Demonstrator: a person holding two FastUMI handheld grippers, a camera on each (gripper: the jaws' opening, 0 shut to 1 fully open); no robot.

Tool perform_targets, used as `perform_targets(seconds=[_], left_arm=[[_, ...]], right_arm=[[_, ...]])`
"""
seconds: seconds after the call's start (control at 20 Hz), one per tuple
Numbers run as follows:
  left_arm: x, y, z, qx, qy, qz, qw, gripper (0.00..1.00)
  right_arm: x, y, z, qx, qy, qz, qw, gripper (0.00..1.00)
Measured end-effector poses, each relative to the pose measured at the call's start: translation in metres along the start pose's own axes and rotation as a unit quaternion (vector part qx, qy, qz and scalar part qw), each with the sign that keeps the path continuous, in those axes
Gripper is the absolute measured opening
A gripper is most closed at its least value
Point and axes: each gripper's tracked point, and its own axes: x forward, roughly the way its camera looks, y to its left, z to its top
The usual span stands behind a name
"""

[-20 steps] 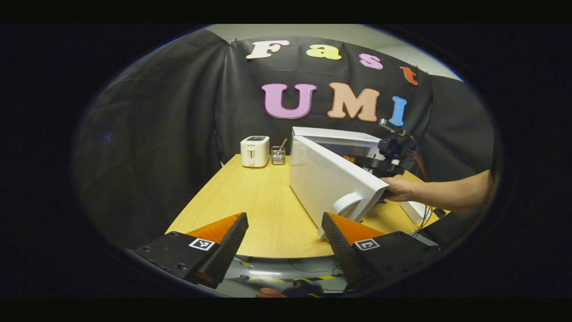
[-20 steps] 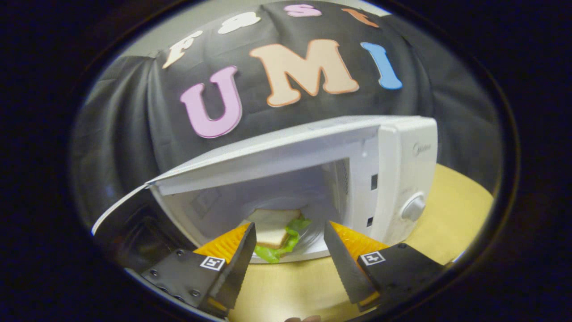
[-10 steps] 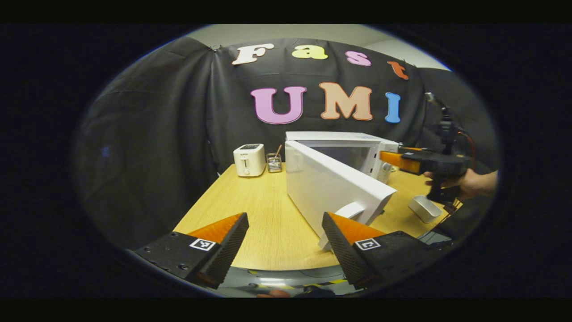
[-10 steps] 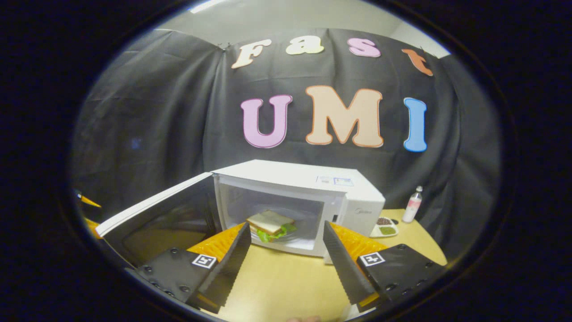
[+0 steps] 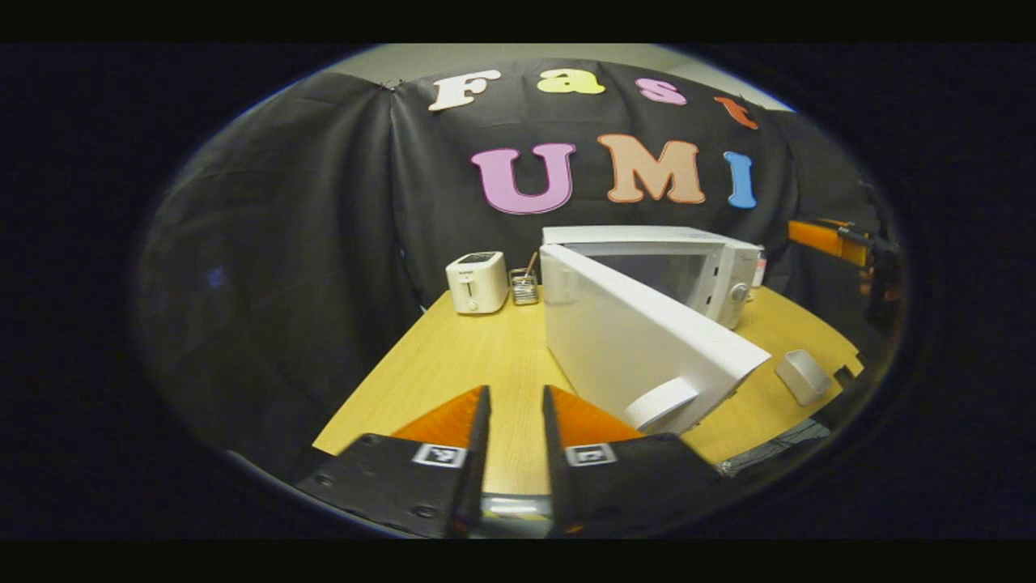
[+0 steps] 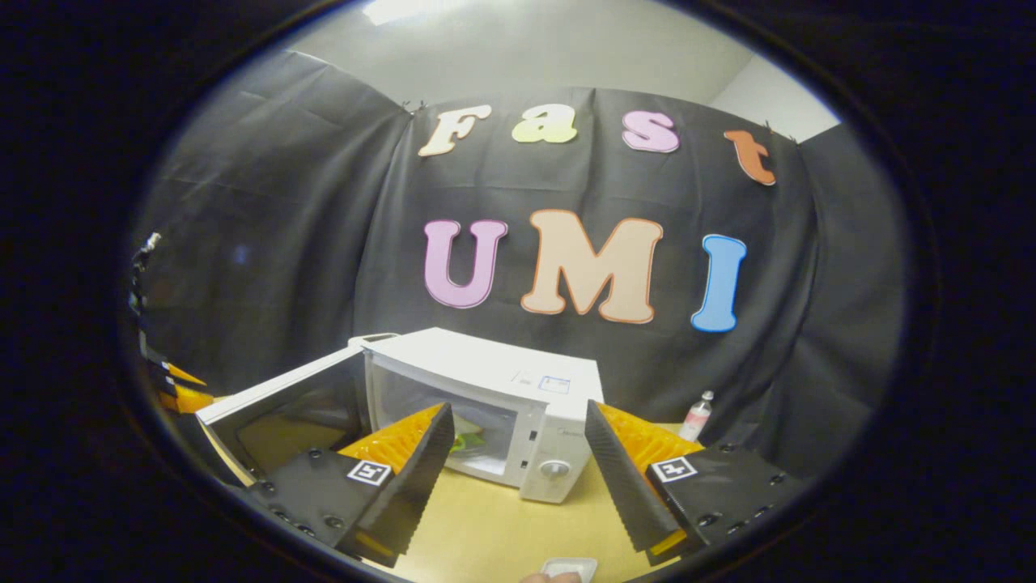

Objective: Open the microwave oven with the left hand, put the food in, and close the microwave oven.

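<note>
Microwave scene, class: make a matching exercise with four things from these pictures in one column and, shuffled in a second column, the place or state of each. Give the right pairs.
Things:
1. microwave door
2. toaster
3. food
4. left claw

Places or states:
A. inside the microwave
B. swung open
C. fingers nearly together, holding nothing
D. on the table, left of the microwave in the left gripper view

Pairs: 1-B, 2-D, 3-A, 4-C

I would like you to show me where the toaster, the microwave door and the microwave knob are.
toaster (image 5: 478, 282), left gripper view, on its front face.
microwave door (image 5: 639, 340), left gripper view, on the outer panel of the open door.
microwave knob (image 6: 554, 468), right gripper view, on the round dial.
</note>
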Motion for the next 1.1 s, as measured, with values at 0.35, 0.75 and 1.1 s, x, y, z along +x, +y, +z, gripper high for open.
perform_targets(seconds=[0.35, 0.75, 1.1], left_arm=[[0.007, -0.042, 0.003, 0.015, -0.006, -0.033, 0.999, 0.00], [0.005, -0.063, 0.010, 0.013, -0.007, -0.037, 0.999, 0.00], [0.012, -0.089, 0.016, 0.014, 0.001, -0.055, 0.998, 0.00]], right_arm=[[-0.011, -0.029, 0.012, 0.005, -0.006, -0.010, 1.000, 0.96], [-0.017, -0.053, 0.019, 0.010, -0.006, -0.025, 1.000, 0.96], [-0.032, -0.076, 0.025, 0.009, -0.014, -0.042, 0.999, 1.00]])
